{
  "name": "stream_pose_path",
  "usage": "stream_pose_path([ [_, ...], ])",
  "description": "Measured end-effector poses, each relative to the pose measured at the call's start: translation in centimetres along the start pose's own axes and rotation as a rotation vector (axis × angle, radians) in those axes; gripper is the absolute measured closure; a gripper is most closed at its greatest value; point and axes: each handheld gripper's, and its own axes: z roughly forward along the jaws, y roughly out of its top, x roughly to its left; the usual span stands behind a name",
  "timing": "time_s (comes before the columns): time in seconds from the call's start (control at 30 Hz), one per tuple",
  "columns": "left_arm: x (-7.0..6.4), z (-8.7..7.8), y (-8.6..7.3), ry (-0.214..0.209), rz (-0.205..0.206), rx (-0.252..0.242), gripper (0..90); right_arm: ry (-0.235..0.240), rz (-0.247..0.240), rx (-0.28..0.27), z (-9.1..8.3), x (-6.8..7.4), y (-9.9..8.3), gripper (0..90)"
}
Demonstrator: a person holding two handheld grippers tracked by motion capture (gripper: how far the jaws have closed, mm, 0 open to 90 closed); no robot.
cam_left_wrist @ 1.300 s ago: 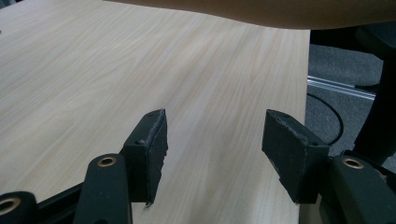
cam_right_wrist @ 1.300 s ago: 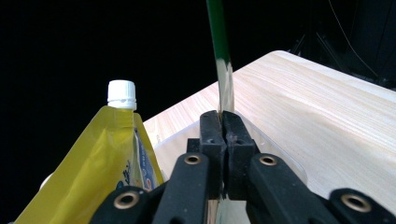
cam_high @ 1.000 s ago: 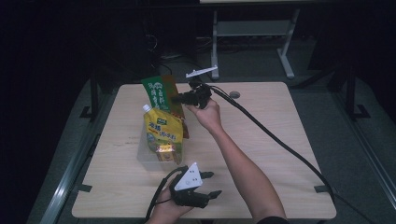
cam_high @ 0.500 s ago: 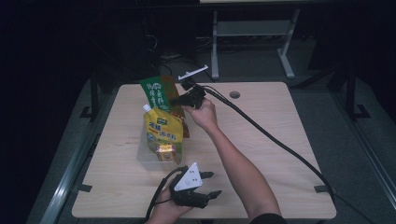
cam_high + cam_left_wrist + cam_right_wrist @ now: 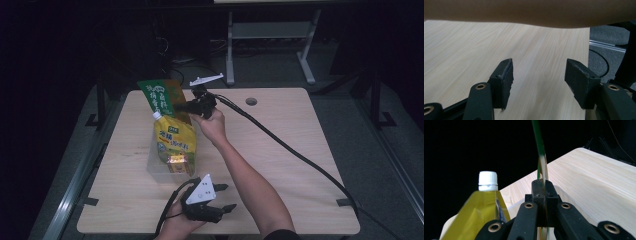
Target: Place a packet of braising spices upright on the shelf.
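A flat green packet is held upright above the far end of a clear plastic tub, with my right gripper shut on its edge. In the right gripper view the jaws clamp the thin green packet edge-on. A yellow pouch with a white cap stands in the tub, and the same yellow pouch is just left of the jaws. My left gripper rests near the table's front edge, open with nothing in it. Bare wood lies between the left gripper's jaws.
The wooden table has a round hole at the back. A thick black cable runs from the right gripper across the table's right side. The person's right forearm crosses the middle, passing just beyond the left gripper.
The right gripper and the green packet have shifted slightly to the left over the tub. The left gripper has stayed where it was.
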Motion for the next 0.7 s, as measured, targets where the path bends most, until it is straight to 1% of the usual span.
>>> stream_pose_path([
  [0.2,-0.1,0.0,0.1,0.0,0.004,-0.001,39.0,-0.013,0.01,-0.003,0.1,-0.8,-1.6,90.0],
  [0.27,-0.1,0.0,0.1,0.0,0.005,-0.001,39.0,-0.007,0.021,-0.013,-0.1,-1.0,-2.0,90.0],
  [0.3,-0.1,0.0,0.1,0.0,0.005,-0.001,39.1,-0.008,0.016,-0.012,-0.2,-1.0,-2.2,90.0],
  [0.33,0.0,0.1,0.1,0.001,0.014,0.0,39.0,-0.008,0.015,-0.009,-0.3,-1.0,-2.3,90.0],
  [0.5,0.0,0.0,0.1,0.004,0.012,0.001,39.0,-0.012,0.0,-0.008,-0.6,-1.2,-2.9,89.9],
  [0.57,0.0,0.0,0.1,0.006,0.011,-0.001,39.1,-0.01,0.003,-0.002,-0.7,-1.2,-3.0,90.0],
  [0.63,0.0,-0.1,0.1,0.008,0.006,-0.001,39.1,-0.016,-0.004,0.005,-0.9,-1.2,-3.2,89.9],
  [0.67,0.0,-0.1,0.1,0.009,0.007,0.0,39.1,-0.013,-0.006,0.003,-0.9,-1.2,-3.3,89.9],
  [0.7,0.0,-0.1,0.1,0.01,0.01,0.001,39.1,-0.019,-0.005,0.009,-1.0,-1.2,-3.4,89.9],
])
